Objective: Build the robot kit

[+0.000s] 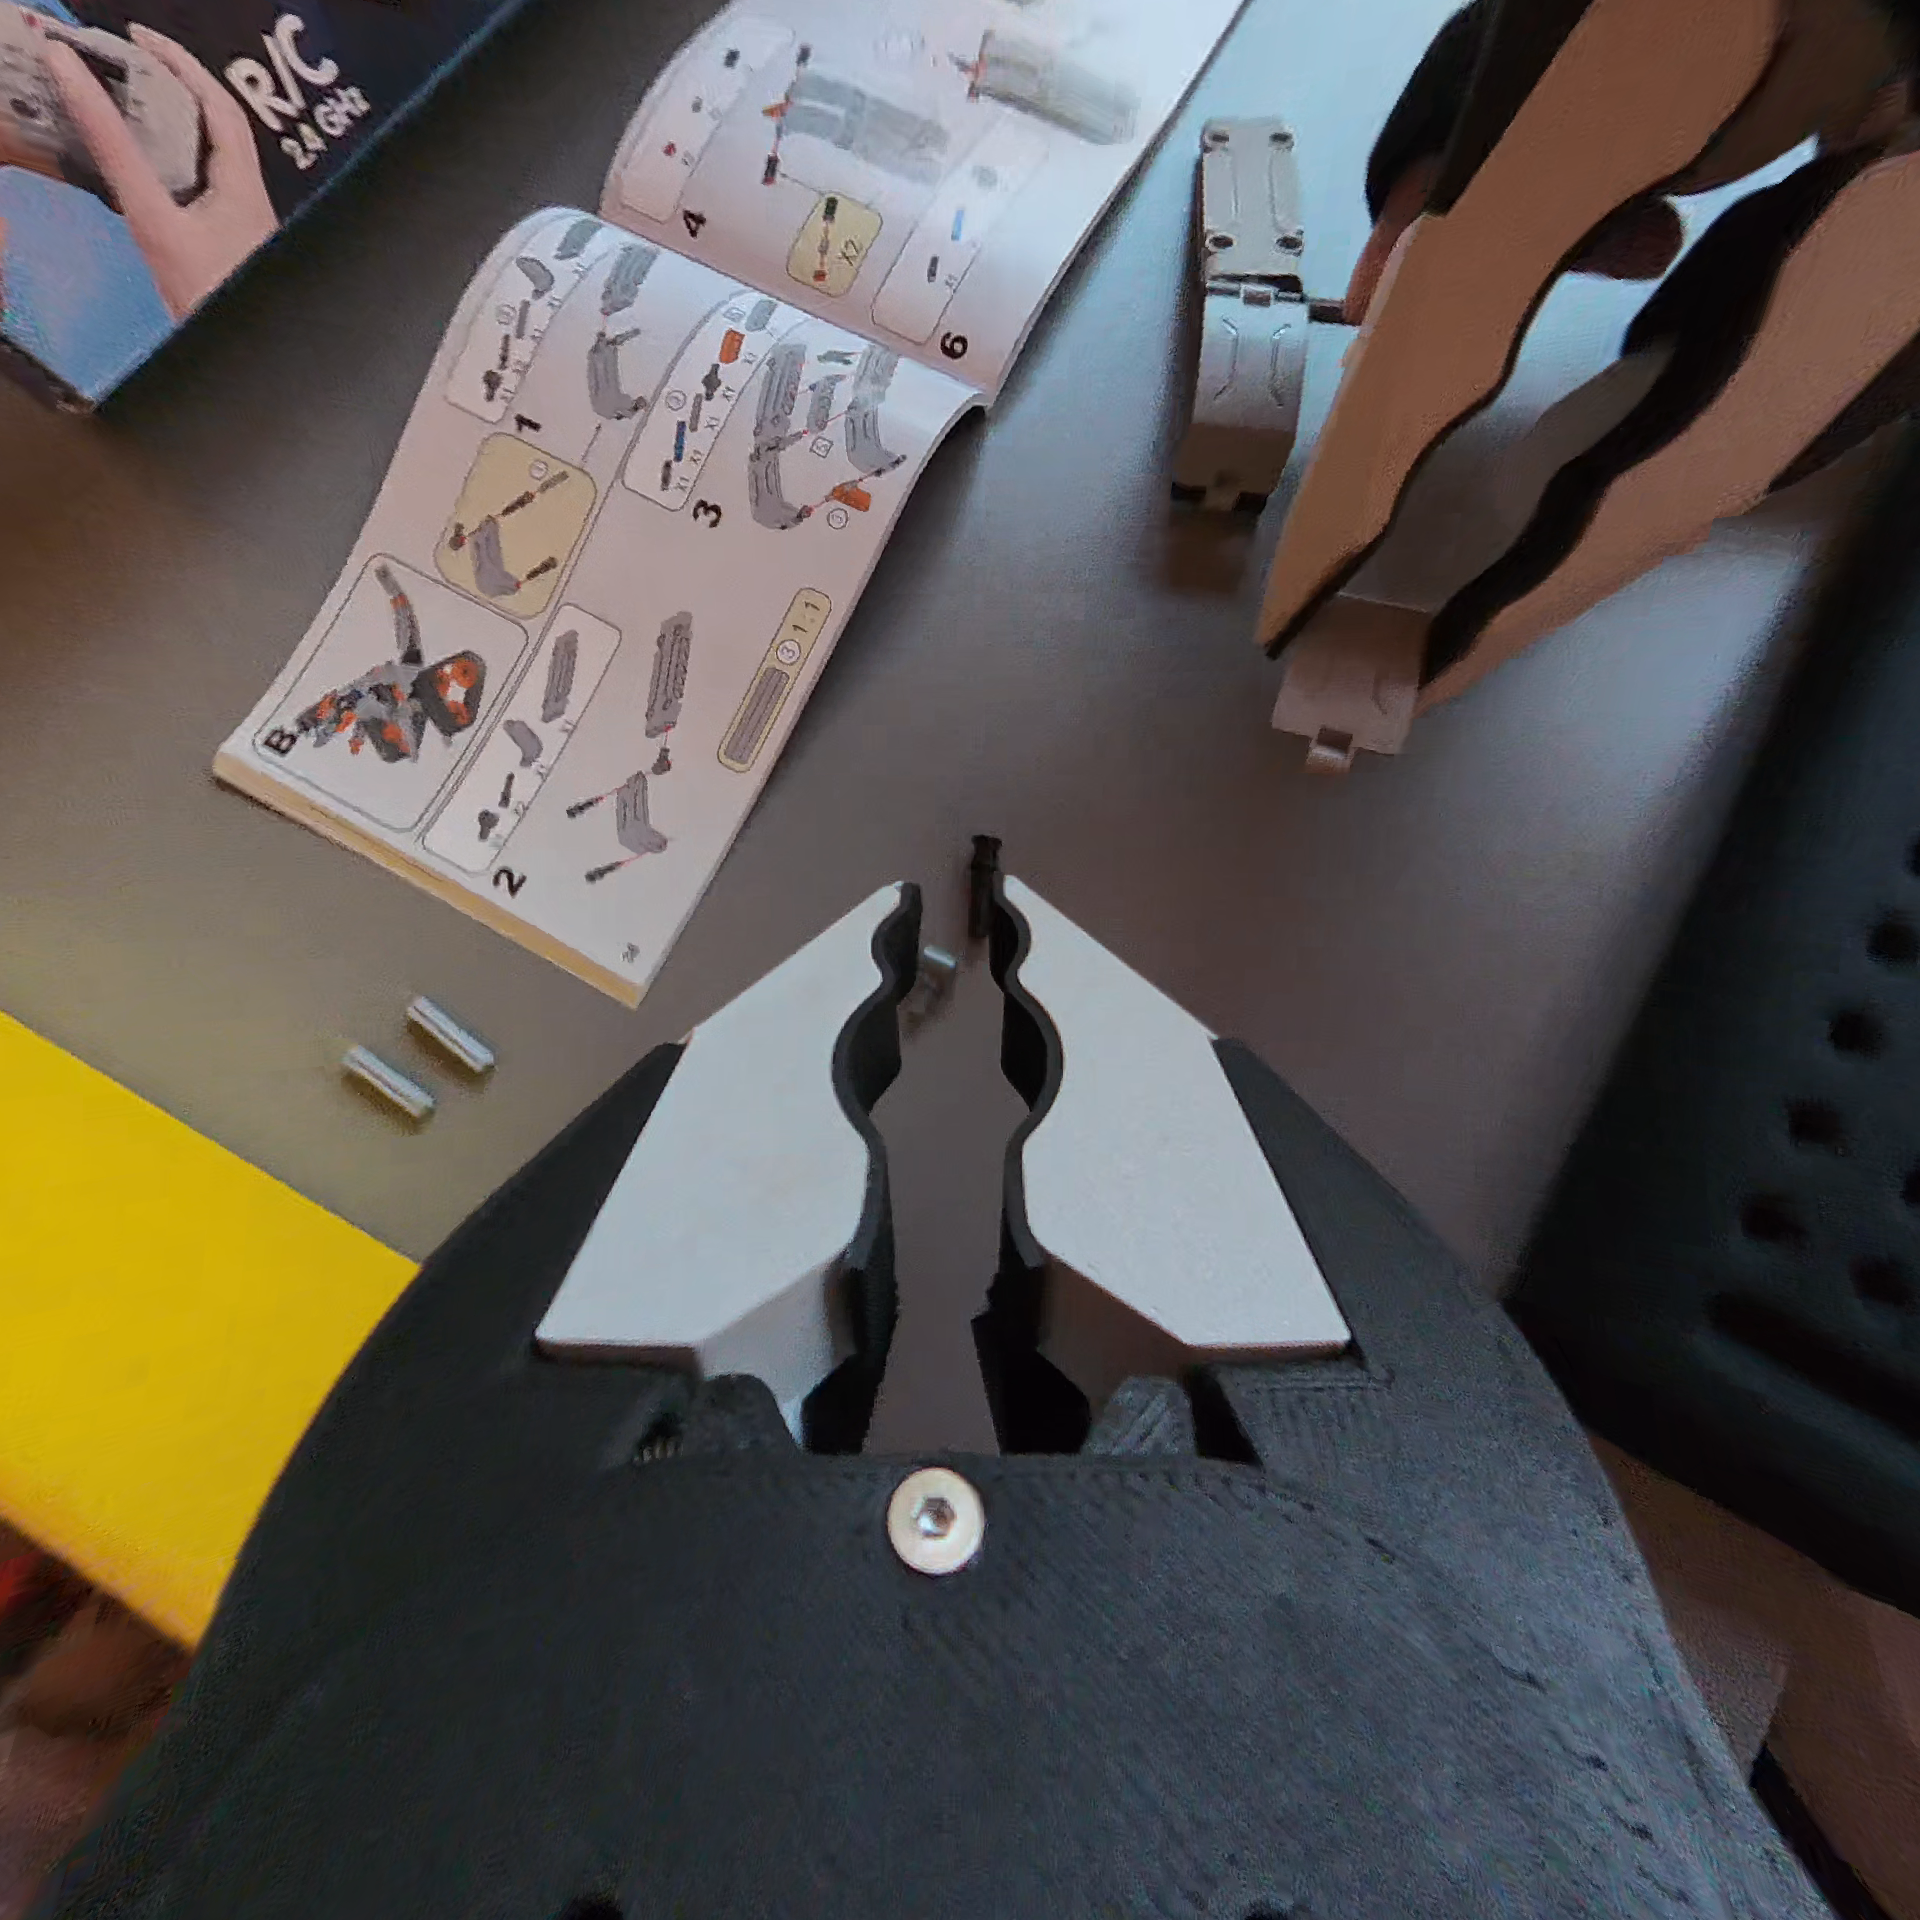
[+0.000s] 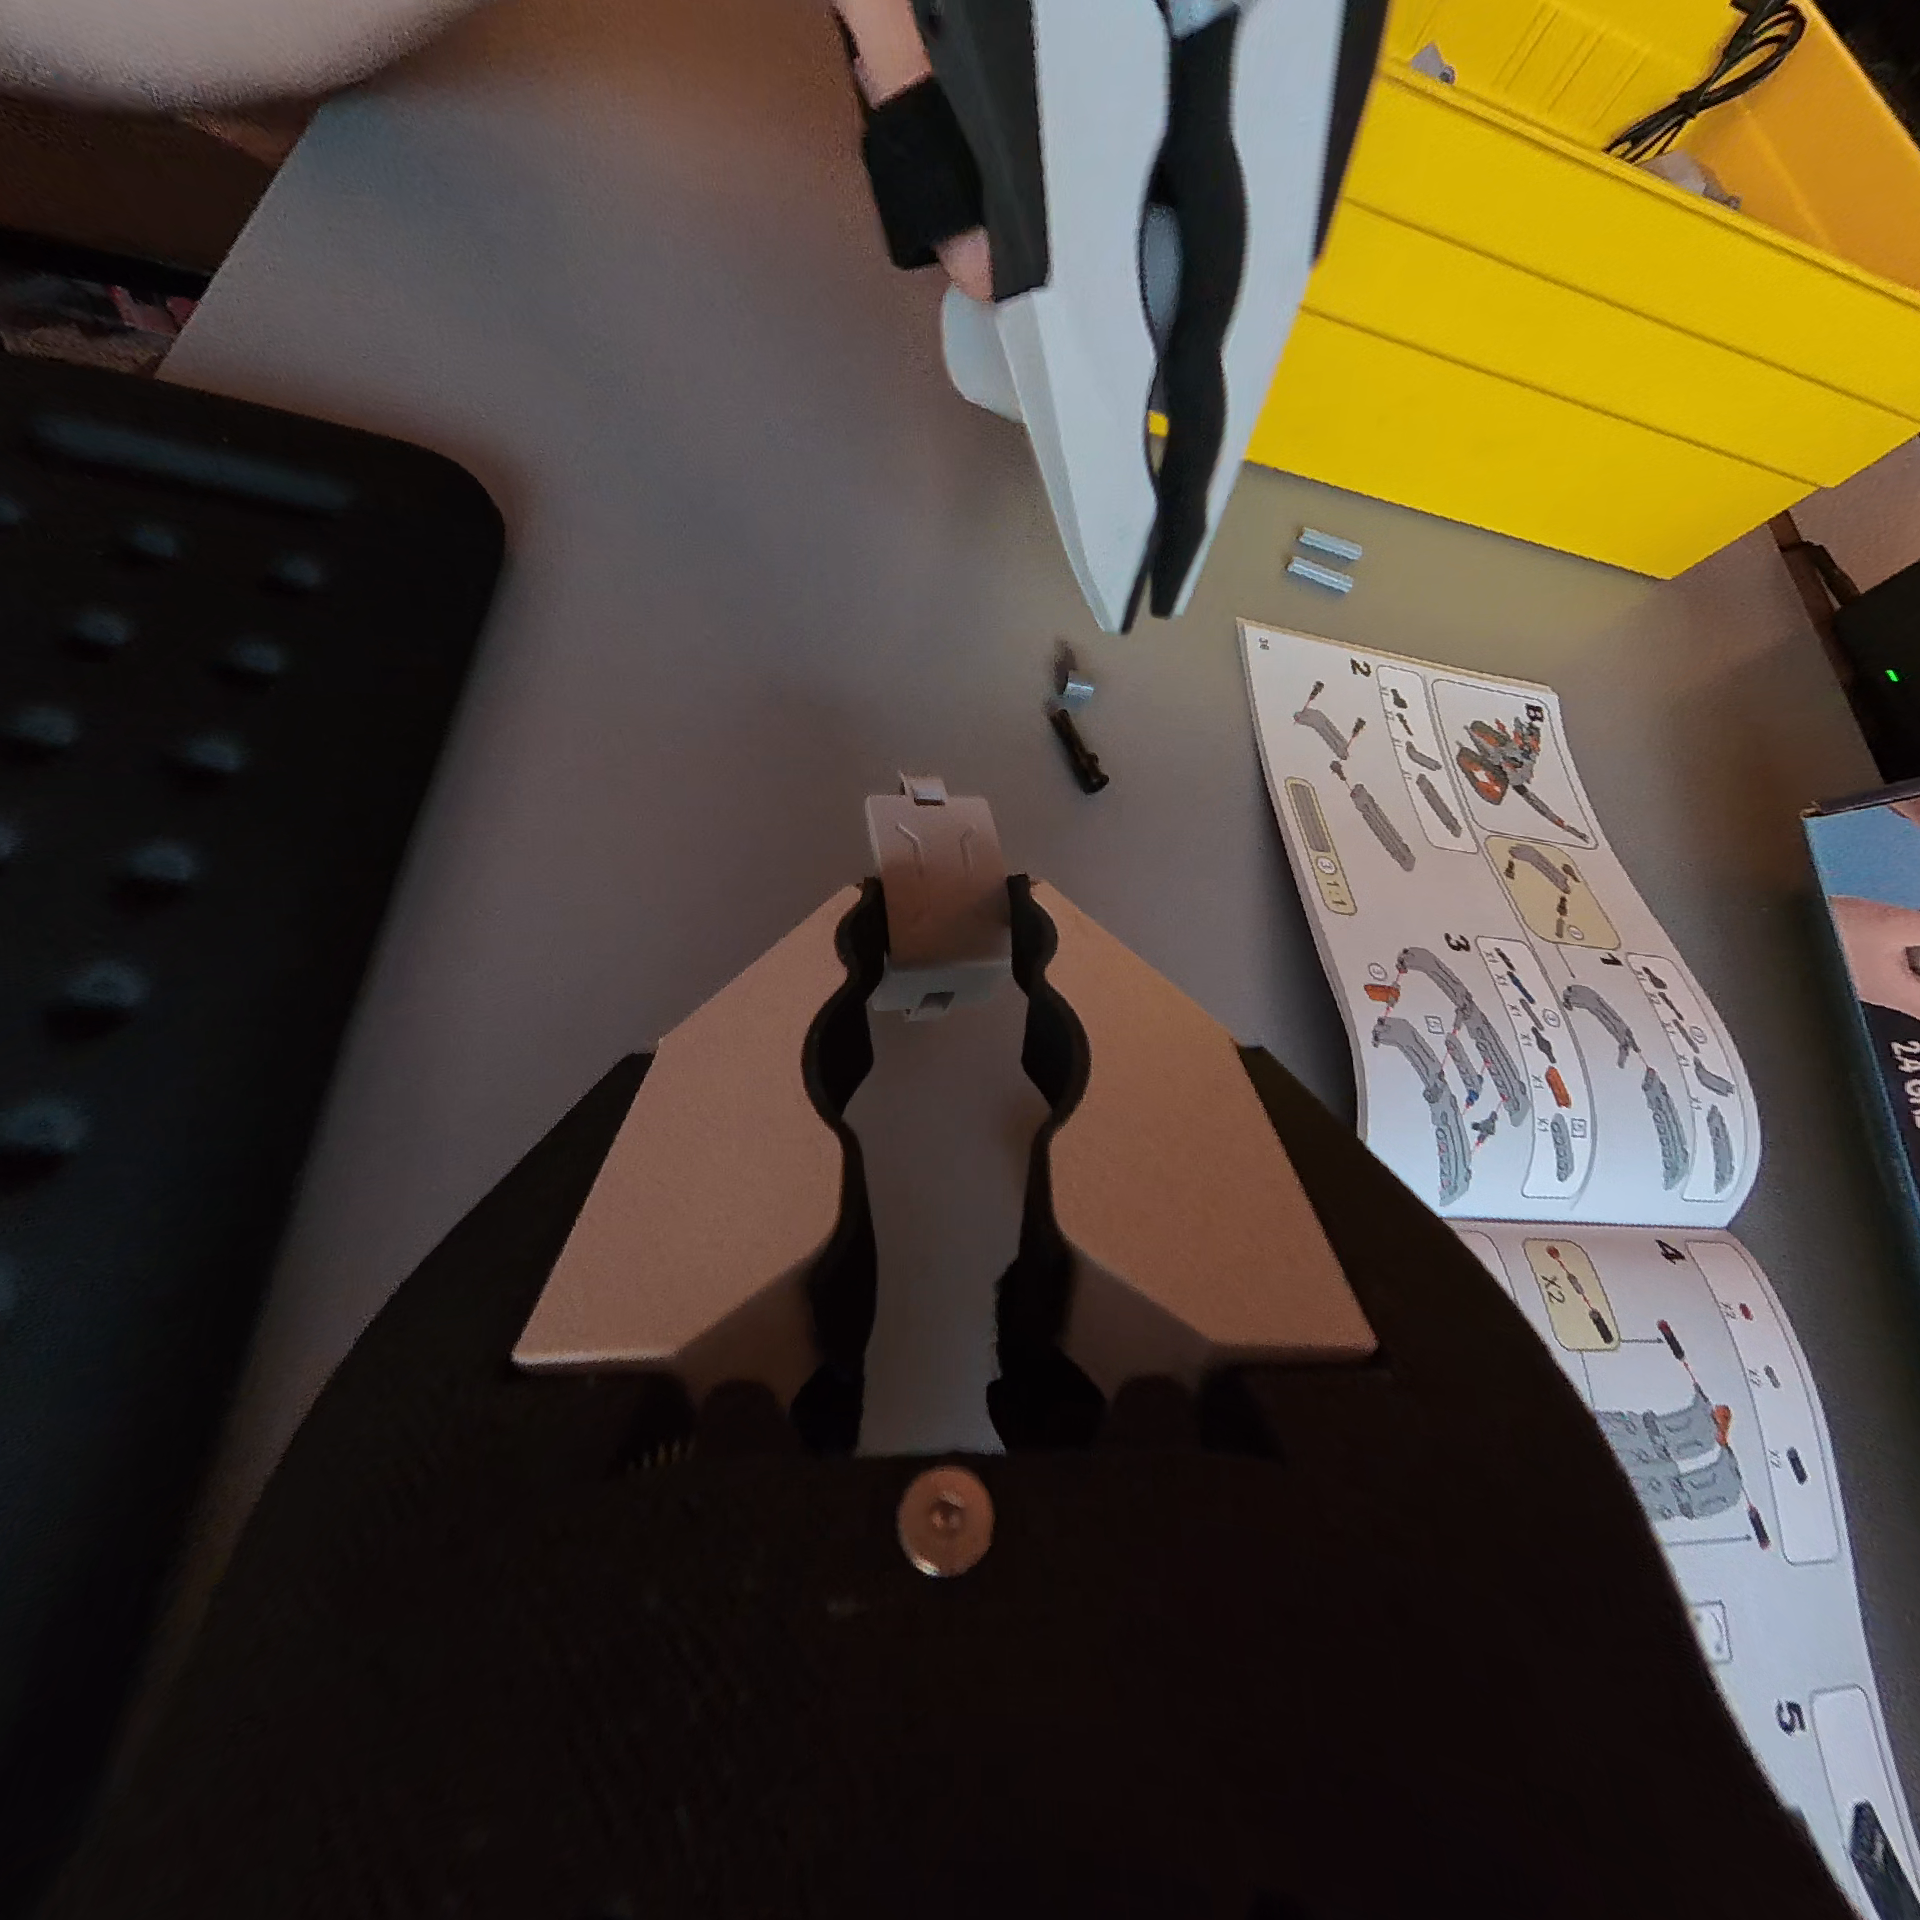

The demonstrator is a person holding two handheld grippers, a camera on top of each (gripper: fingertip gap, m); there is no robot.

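My left gripper is open by a narrow gap and holds nothing. It hovers low over a small black pin and a small grey connector that lie on the grey table. The right wrist view shows it just above the pin and the connector. My right gripper is shut on a grey curved panel, which sticks out past the fingertips. It also shows in the left wrist view holding the panel.
An open instruction booklet, two grey axle pieces, a grey panel assembly, a yellow bin, a printed box and a black perforated object surround the grippers. Across from one pair of fingers to the other is roughly 8 centimeters. The right gripper is farther from the connector, some 9 centimeters, than the left, some 4 centimeters. My left gripper's tips are some 4 centimeters from the pin.
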